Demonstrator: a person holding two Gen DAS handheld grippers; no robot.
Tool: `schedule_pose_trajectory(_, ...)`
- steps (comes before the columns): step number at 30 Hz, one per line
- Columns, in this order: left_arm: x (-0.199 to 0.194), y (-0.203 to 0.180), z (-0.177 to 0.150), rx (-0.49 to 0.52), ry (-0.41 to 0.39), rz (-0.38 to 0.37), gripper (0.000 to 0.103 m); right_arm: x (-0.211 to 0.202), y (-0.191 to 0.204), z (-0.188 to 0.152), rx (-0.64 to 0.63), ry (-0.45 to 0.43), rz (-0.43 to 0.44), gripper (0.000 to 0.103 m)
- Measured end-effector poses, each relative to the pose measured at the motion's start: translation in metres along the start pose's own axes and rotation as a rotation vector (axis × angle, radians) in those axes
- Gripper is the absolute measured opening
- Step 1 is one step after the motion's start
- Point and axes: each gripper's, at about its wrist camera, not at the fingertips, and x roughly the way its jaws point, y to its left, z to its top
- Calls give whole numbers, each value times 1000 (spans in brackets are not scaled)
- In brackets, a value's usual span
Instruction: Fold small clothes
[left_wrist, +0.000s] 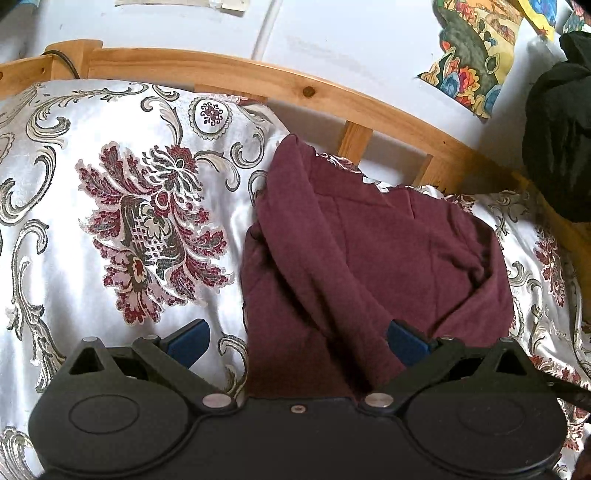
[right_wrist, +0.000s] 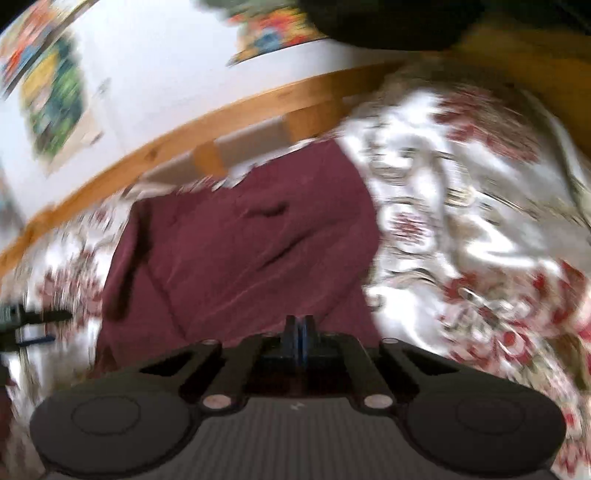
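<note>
A maroon garment (left_wrist: 369, 251) lies partly folded on a white floral bedspread (left_wrist: 110, 184), near the wooden bed rail. My left gripper (left_wrist: 297, 341) is open above the garment's near left edge, with its blue pads wide apart. In the blurred right wrist view the same maroon garment (right_wrist: 240, 240) fills the middle. My right gripper (right_wrist: 298, 328) has its fingers pressed together at the garment's near edge; the blur hides whether cloth is pinched between them.
A wooden bed rail (left_wrist: 258, 79) runs along the far side against a white wall. A colourful cloth (left_wrist: 476, 55) hangs on the wall at right. A black bundle (left_wrist: 557, 140) sits at the far right. The left gripper shows at the left edge of the right wrist view (right_wrist: 22, 325).
</note>
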Motion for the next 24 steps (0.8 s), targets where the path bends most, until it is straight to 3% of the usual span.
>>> schedule_pose_trajectory(3, 1, 0, 0, -4, 1, -4, 102, -10, -18, -3, 142, 35, -30, 2)
schedule_pose_trajectory(7, 3, 0, 0, -12, 7, -13, 102, -5, -29, -10, 189, 112, -62, 2)
schedule_pose_trajectory(13, 2, 3, 0, -20, 4, -8, 102, -7, -16, -8, 113, 78, -104, 2)
schedule_pose_trajectory(19, 0, 9, 4, -42, -6, 16, 102, -17, -27, -5, 151, 52, -152, 2)
schedule_pose_trajectory(24, 0, 12, 8, -39, -5, 30, 102, -17, -14, -4, 13, 21, -143, 11)
